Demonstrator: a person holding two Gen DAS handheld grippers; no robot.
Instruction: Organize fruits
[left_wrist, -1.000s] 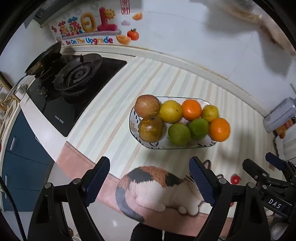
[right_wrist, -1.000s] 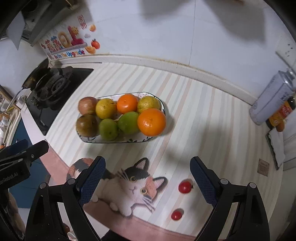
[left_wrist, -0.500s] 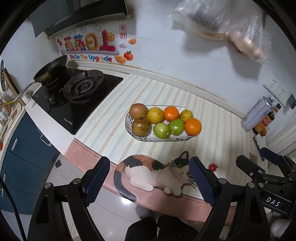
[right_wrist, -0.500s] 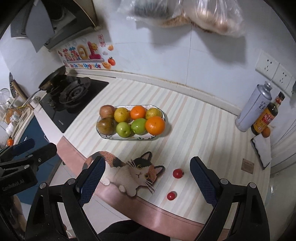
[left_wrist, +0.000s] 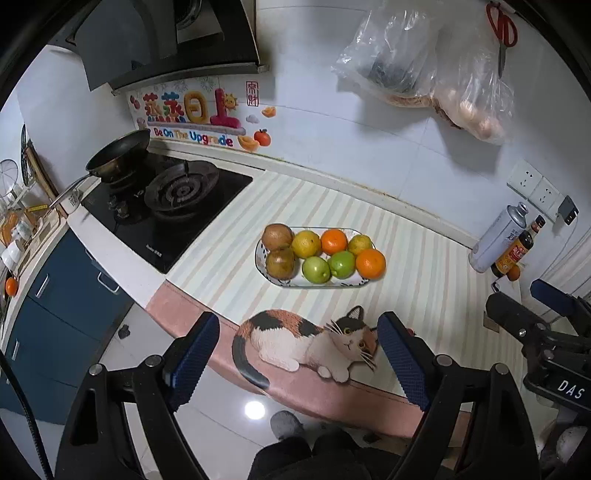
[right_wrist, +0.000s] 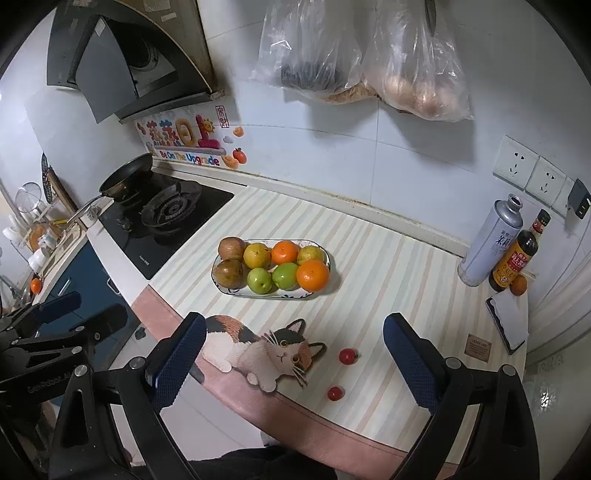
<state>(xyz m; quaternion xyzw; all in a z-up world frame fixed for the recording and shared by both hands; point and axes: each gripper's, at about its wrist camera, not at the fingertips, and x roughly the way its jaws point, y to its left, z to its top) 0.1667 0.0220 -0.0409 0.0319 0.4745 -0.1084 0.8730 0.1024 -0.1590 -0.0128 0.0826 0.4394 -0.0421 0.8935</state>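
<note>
An oval patterned plate (left_wrist: 260, 258) (right_wrist: 320, 251) on the striped counter holds several fruits in rows: brown ones at the left, yellow and orange ones behind, green ones and a large orange (right_wrist: 312, 275) in front. Two small red tomatoes (right_wrist: 348, 356) (right_wrist: 335, 393) lie on the counter right of the printed cat. My left gripper (left_wrist: 297, 358) is open and empty, held back off the counter's front edge. My right gripper (right_wrist: 293, 358) is open and empty, also well back from the plate.
A gas hob (left_wrist: 173, 199) with a frying pan (left_wrist: 118, 153) stands at the left. A metal can (right_wrist: 491, 240), a sauce bottle (right_wrist: 517, 254) and a small orange (right_wrist: 519, 285) stand at the right wall. Plastic bags (right_wrist: 362, 55) hang above. The floor lies below the counter edge.
Both grippers have pulled back and up from the counter, so the plate looks smaller and farther. Both stayed open and empty.
</note>
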